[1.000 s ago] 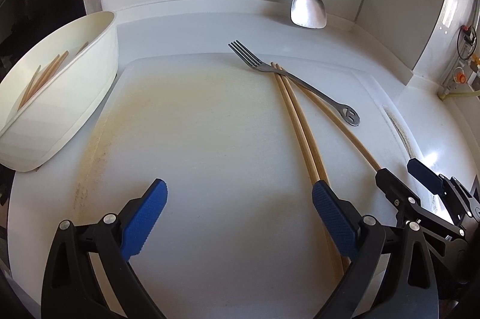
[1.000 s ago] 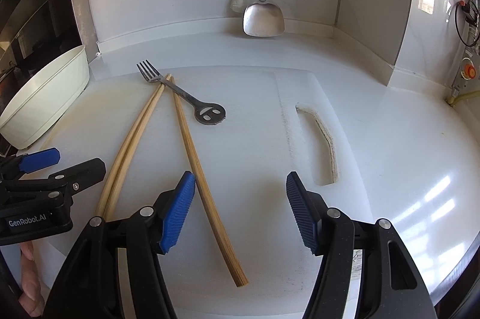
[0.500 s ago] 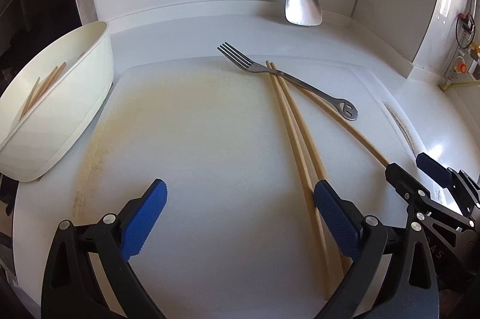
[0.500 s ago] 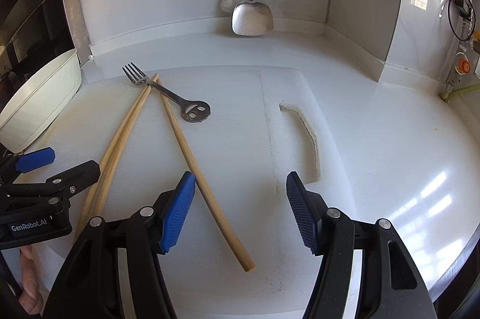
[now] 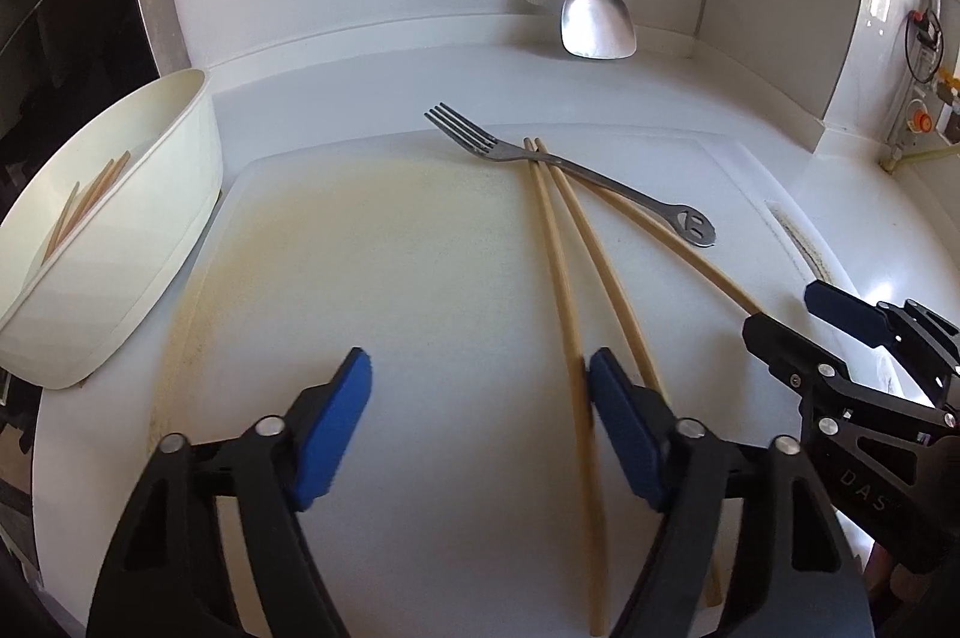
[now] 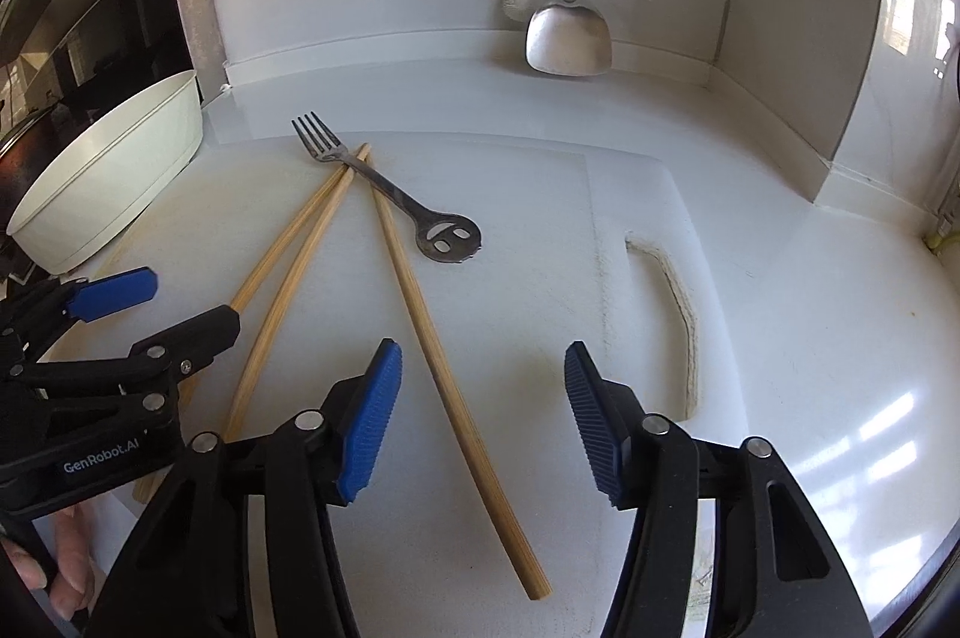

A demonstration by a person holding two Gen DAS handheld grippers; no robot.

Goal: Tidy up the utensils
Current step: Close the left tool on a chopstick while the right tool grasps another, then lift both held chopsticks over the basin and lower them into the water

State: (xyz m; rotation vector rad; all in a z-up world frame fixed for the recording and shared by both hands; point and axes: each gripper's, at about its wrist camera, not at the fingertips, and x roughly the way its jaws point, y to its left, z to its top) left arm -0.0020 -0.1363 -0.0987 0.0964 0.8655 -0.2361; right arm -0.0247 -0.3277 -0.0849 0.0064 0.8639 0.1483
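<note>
Three long bamboo chopsticks lie on a white cutting board (image 5: 372, 278), fanned out from under a steel fork (image 5: 564, 176) with a smiley handle. The left pair of chopsticks (image 5: 561, 278) runs toward my left gripper (image 5: 480, 422), which is open; its right pad sits against the leftmost chopstick. The third chopstick (image 6: 438, 356) lies between the open jaws of my right gripper (image 6: 480, 416). The fork also shows in the right wrist view (image 6: 390, 194). A cream oval bin (image 5: 102, 230) at the left holds several chopsticks.
A steel spatula (image 5: 597, 14) hangs on the back wall, its blade near the counter. The board's handle slot (image 6: 672, 308) is at the right. The wall corner closes in at the back right. The bin also shows in the right wrist view (image 6: 108, 176).
My left gripper's jaws have narrowed and shifted right onto the leftmost chopstick. Both grippers have tilted up, showing more of the wall. The utensils have not moved.
</note>
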